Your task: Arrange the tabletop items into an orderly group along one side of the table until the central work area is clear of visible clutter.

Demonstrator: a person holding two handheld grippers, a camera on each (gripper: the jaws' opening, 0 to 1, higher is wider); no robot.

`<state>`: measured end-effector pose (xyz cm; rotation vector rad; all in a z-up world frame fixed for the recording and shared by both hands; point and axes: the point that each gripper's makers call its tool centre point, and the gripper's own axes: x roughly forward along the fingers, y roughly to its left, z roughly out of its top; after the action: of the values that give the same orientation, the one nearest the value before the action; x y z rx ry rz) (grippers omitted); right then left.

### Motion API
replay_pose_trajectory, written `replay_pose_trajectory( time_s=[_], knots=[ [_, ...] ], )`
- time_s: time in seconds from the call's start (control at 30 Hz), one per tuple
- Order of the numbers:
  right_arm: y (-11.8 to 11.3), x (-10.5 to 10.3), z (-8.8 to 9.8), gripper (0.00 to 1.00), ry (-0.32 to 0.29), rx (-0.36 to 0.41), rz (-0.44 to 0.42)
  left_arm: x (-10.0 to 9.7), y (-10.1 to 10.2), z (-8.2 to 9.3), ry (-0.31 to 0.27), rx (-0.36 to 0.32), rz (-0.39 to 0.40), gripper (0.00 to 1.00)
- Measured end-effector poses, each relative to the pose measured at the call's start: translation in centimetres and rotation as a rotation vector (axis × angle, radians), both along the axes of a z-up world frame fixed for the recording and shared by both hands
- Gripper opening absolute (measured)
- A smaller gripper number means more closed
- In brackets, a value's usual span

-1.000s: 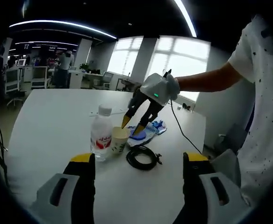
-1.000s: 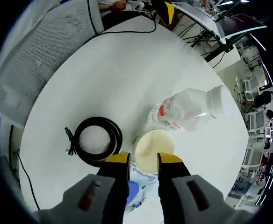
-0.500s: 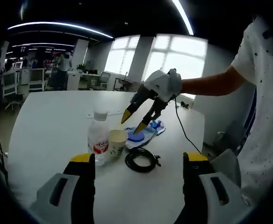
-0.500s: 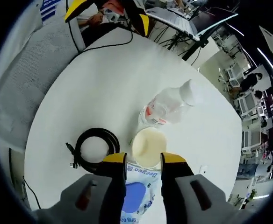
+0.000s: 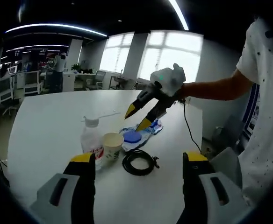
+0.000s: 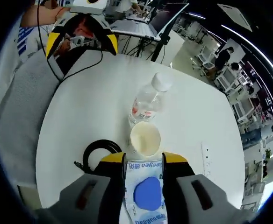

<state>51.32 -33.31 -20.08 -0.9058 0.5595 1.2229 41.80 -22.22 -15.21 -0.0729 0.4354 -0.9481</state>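
On the white table (image 5: 43,116) stand a clear water bottle (image 5: 91,139) with a red label and a paper cup (image 5: 112,146) touching its side. A coiled black cable (image 5: 139,162) lies just right of the cup, and a blue-and-white wipes pack (image 5: 139,135) lies behind it. My right gripper (image 5: 137,118) hangs open in the air above the pack. From that gripper's own view, the right gripper (image 6: 143,161) is above the wipes pack (image 6: 146,193), with the cup (image 6: 145,138), bottle (image 6: 148,100) and cable (image 6: 95,154) beyond. My left gripper (image 5: 139,158) is wide open, short of the cable, holding nothing.
A thin black cord (image 5: 188,135) trails from the right gripper over the table's right edge. A small white strip (image 6: 204,156) lies on the table right of the cup. The left gripper (image 6: 80,39) shows at the table's far rim. Desks and chairs stand beyond.
The right gripper has risen and drawn back from the cup, now over the wipes pack. The bottle, cup, cable and pack have stayed put. The left gripper stays open.
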Motion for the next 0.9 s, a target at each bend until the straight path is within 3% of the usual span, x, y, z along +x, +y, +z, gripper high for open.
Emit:
replay_pose_trajectory(
  time_s=[0.33,0.57,0.9],
  knots=[
    [-2.1,-0.4,0.6,0.29,0.059,0.129,-0.249,0.1,-1.9,-0.2,0.006,0.016,-0.031,0.77],
    [-3.0,-1.3,0.3,0.32,0.133,0.242,-0.430,0.3,-3.1,-0.4,0.016,0.023,-0.035,0.77],
    [-4.4,-2.7,-1.6,0.33,0.209,0.301,-0.607,0.5,-4.4,-1.0,0.032,0.033,-0.037,0.77]
  ],
)
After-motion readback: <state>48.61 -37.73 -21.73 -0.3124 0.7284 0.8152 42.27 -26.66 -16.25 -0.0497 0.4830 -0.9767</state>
